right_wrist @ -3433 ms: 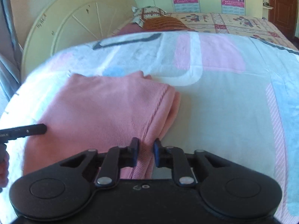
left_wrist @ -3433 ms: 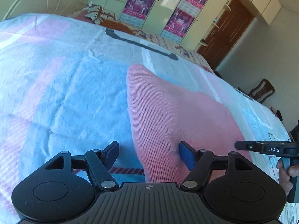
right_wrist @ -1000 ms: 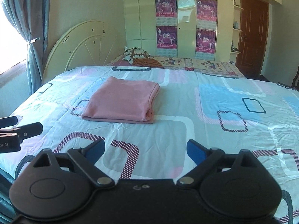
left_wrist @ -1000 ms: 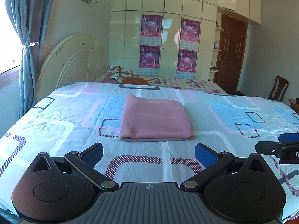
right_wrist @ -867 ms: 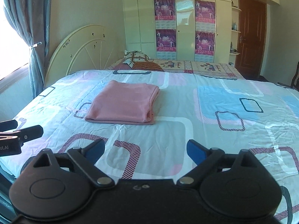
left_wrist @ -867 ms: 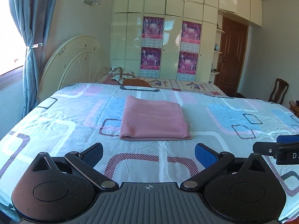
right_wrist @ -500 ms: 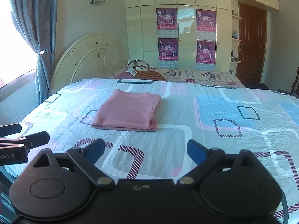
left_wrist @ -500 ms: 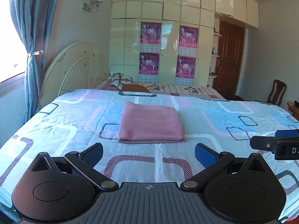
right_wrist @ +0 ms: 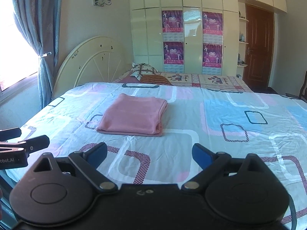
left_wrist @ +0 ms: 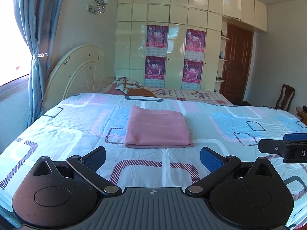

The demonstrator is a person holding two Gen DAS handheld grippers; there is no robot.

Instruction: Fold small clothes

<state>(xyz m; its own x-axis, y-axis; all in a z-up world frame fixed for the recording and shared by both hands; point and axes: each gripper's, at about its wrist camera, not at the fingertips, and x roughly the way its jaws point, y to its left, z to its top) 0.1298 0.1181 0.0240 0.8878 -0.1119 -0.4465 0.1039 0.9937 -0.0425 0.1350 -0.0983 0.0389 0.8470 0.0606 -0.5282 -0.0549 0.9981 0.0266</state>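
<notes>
A pink garment lies folded into a flat rectangle on the patterned bedspread, in the middle of the bed. It also shows in the right wrist view, left of centre. My left gripper is open and empty, held back above the near edge of the bed, well short of the garment. My right gripper is open and empty too, at about the same distance. Each gripper shows at the edge of the other's view.
A curved cream headboard and pillows are at the far left of the bed. A wardrobe with posters stands behind, a brown door and a wooden chair to the right, a blue curtain to the left.
Both grippers let go of the pink garment, opened wide and drew back from it to the near bed edge. Over the last second they have risen slightly.
</notes>
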